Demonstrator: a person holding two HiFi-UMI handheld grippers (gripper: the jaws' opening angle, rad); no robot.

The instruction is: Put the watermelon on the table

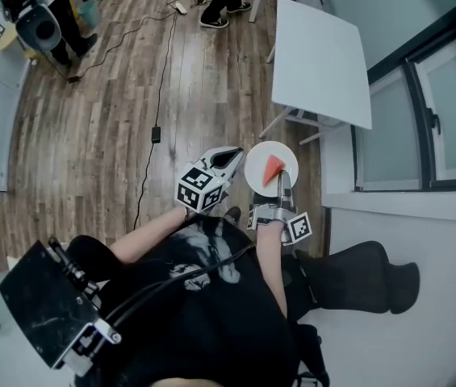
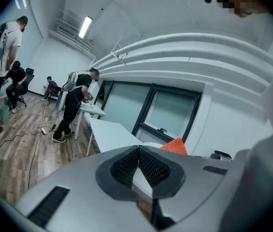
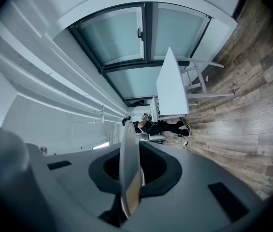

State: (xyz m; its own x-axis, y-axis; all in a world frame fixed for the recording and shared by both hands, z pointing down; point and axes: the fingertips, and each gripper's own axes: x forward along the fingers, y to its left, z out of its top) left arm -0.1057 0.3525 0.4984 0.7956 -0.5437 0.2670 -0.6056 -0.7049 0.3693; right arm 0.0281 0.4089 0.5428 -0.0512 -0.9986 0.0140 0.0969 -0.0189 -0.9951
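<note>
A red watermelon wedge [image 1: 272,168] lies on a round white plate [image 1: 256,166], held in the air in front of me above the wooden floor. My right gripper [image 1: 282,181] is shut on the plate's near rim; in the right gripper view the plate [image 3: 129,158] stands edge-on between its jaws. My left gripper [image 1: 236,156] hangs just left of the plate, jaws shut with nothing between them. From the left gripper view the wedge [image 2: 175,146] peeks over that gripper [image 2: 137,149]. The white table [image 1: 320,55] stands farther ahead, apart from the plate.
A window wall [image 1: 421,111] runs along the right side of the table. A black office chair [image 1: 365,276] stands at my right. A cable [image 1: 151,160] trails over the floor at left. People [image 2: 76,103] stand at other tables farther down the room.
</note>
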